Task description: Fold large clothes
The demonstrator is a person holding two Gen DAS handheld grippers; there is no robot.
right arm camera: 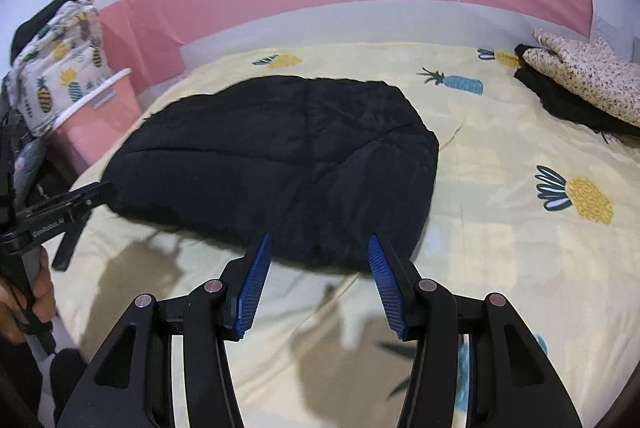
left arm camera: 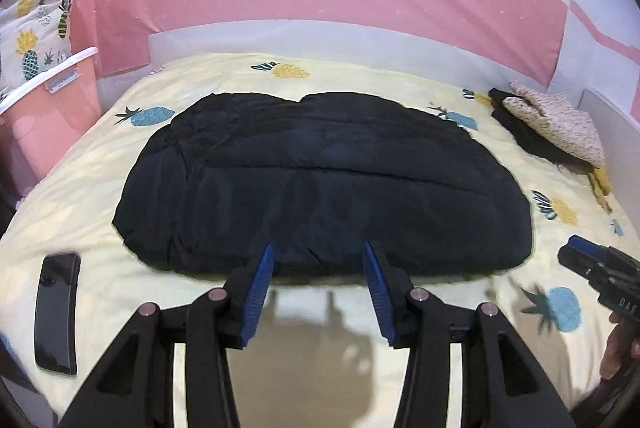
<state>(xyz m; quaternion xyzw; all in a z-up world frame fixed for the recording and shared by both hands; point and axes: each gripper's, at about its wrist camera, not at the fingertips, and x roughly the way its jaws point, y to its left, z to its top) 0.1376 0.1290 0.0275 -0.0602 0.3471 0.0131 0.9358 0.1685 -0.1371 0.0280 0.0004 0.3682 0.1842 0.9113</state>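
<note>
Both your tongs, left gripper (left arm camera: 318,256) and right gripper (right arm camera: 319,248), hung empty, jaws apart, near the folded black padded garment (left arm camera: 320,180); next, grip its near edge.

1 black garment (left arm camera: 320,180), 2 grippers (left arm camera: 318,264) (right arm camera: 318,256), 1 phone (left arm camera: 56,312), 1 pink bin (left arm camera: 52,100).
</note>
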